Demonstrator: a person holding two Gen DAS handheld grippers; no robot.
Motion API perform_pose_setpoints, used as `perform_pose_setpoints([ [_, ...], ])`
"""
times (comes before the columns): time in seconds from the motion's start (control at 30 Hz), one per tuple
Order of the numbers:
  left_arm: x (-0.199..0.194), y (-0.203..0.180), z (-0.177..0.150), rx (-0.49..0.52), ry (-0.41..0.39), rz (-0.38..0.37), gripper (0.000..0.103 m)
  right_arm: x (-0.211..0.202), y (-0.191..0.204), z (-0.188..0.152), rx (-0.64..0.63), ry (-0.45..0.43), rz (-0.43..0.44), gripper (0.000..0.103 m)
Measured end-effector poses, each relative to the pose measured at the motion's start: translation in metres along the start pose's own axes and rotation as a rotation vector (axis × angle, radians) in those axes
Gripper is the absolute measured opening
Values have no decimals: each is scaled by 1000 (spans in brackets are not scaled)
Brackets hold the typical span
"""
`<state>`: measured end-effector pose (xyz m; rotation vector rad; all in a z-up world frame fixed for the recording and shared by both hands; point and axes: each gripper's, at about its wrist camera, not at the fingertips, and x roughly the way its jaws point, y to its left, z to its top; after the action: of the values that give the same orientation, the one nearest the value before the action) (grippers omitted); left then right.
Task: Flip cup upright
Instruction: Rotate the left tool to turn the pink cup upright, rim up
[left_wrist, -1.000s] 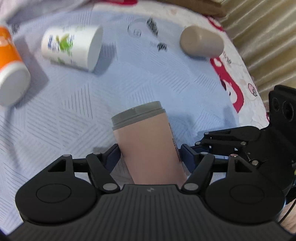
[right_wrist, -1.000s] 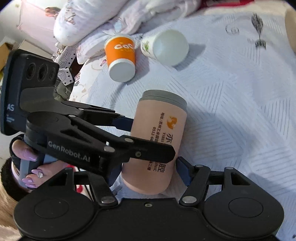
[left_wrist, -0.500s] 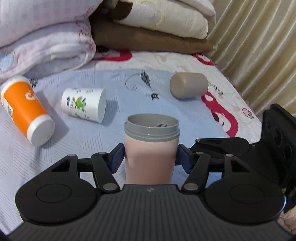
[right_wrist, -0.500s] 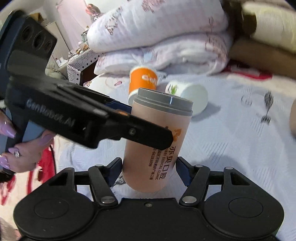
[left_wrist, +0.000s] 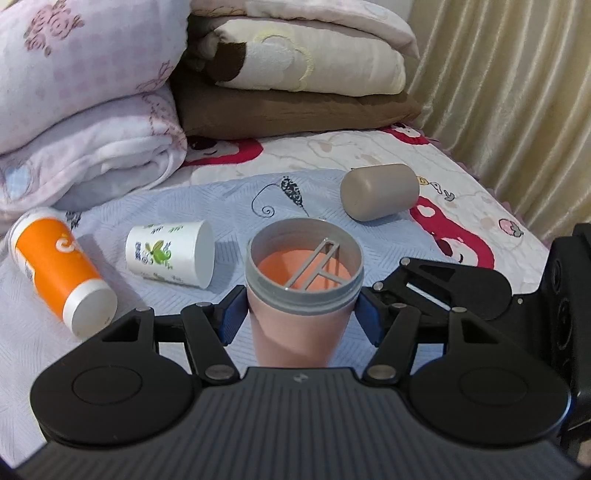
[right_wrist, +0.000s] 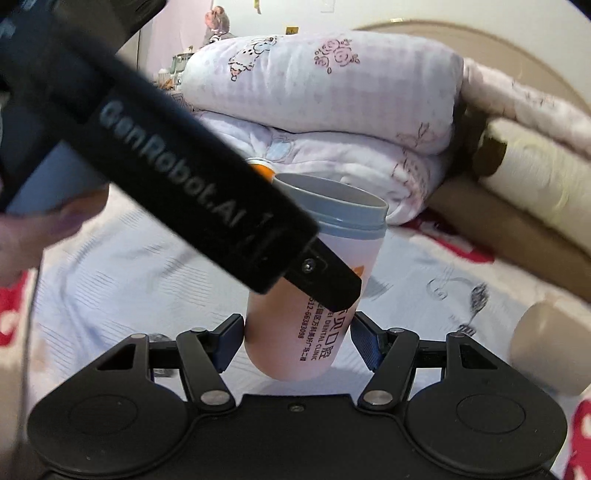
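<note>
A pink cup with a grey rim (left_wrist: 301, 314) stands upright between both grippers, mouth up, with a grey strainer bar inside. My left gripper (left_wrist: 301, 314) is shut on its body just below the rim. My right gripper (right_wrist: 297, 332) is shut on the same cup (right_wrist: 314, 280) lower down, from another side. The left gripper's black body (right_wrist: 192, 192) crosses the right wrist view and hides part of the cup. The cup's base is hidden behind the gripper bodies.
On the light blue bedspread (left_wrist: 229, 206) lie an orange cup (left_wrist: 59, 277), a white printed cup (left_wrist: 170, 254) and a beige cup (left_wrist: 380, 190), all on their sides. Folded blankets (left_wrist: 110, 110) are stacked behind. A curtain (left_wrist: 517, 92) hangs at the right.
The pink cup has swung from lying tilted to upright, mouth now facing up. Both grippers rotated with it and stayed shut on it.
</note>
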<state>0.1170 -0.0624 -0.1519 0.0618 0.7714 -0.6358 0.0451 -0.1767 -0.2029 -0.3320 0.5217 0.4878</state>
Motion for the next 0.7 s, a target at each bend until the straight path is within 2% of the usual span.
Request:
perform_pose_setpoints([
  [0.3,13,-4,-9,70,-30,25,62,19,7,-16,-165,-64,-123,69],
  [0.5,17,-4,-8,90,-29,47,62,27,-1,-12,-83,-71,-89,68],
  [0.7,23,2,-9,65,-10,35,62,33,-23,-5,86,-45,-5,67],
])
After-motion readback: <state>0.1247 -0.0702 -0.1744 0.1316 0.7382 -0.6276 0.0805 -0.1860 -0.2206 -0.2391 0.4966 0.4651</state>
